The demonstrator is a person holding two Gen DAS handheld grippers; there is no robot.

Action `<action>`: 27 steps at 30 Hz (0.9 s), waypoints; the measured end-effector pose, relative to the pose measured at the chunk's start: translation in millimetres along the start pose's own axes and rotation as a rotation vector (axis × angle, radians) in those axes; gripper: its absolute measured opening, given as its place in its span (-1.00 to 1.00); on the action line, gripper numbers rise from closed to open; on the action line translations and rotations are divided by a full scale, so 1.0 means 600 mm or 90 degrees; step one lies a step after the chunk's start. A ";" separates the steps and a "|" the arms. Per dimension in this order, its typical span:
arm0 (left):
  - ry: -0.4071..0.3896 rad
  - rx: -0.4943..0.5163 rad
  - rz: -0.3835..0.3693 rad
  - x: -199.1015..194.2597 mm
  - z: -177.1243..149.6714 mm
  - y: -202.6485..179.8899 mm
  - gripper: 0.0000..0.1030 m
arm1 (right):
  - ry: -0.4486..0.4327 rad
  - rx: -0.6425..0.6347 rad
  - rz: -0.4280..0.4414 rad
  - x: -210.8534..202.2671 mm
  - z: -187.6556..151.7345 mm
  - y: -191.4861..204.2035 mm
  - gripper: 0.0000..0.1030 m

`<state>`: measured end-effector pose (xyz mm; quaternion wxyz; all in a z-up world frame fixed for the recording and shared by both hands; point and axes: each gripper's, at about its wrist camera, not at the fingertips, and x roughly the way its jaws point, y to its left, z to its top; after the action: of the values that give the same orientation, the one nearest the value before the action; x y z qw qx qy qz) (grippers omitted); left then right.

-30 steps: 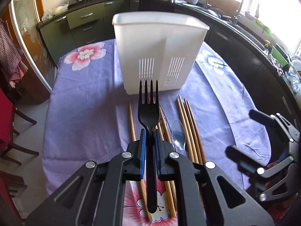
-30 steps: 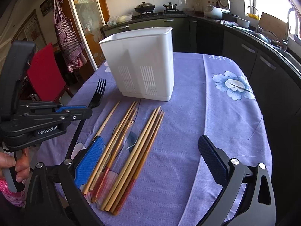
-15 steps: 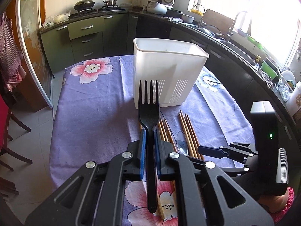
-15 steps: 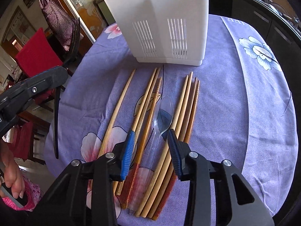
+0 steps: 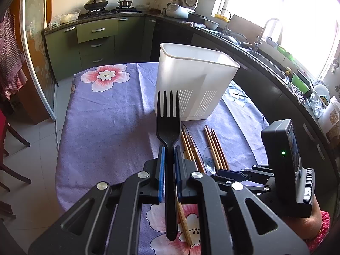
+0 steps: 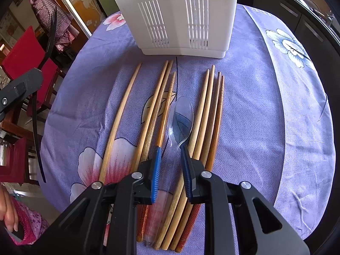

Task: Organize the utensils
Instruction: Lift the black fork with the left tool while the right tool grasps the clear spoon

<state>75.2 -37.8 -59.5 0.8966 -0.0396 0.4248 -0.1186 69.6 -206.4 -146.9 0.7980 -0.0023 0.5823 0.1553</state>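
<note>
The black fork [image 5: 167,127] is clamped upright in the left gripper [image 5: 169,155]. The right gripper [image 6: 170,155] is closing around the clear spoon [image 6: 180,121], laid among chopsticks [image 6: 119,123] before the white holder [image 6: 176,14].

The right tool [image 6: 171,157] is closing its jaws around a clear plastic spoon [image 6: 180,119] lying among wooden chopsticks [image 6: 209,114] on the purple-clothed bench [image 6: 265,116].
</note>
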 end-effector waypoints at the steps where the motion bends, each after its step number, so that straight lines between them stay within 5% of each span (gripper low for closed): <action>1: 0.000 0.000 0.000 0.000 0.000 0.000 -0.83 | 0.001 -0.002 0.001 -0.001 -0.003 0.003 -0.68; 16: 0.005 0.014 0.000 0.007 0.003 -0.016 -0.83 | -0.011 -0.017 -0.045 0.013 -0.011 0.015 -0.76; 27: -0.019 0.012 -0.004 -0.011 0.031 -0.027 -0.83 | -0.135 0.011 0.060 -0.079 0.005 -0.012 -0.82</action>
<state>82.7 -52.4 -40.1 0.9028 -0.0339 0.4101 -0.1248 61.5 -224.5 -103.1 0.8468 0.0484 0.4956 0.1872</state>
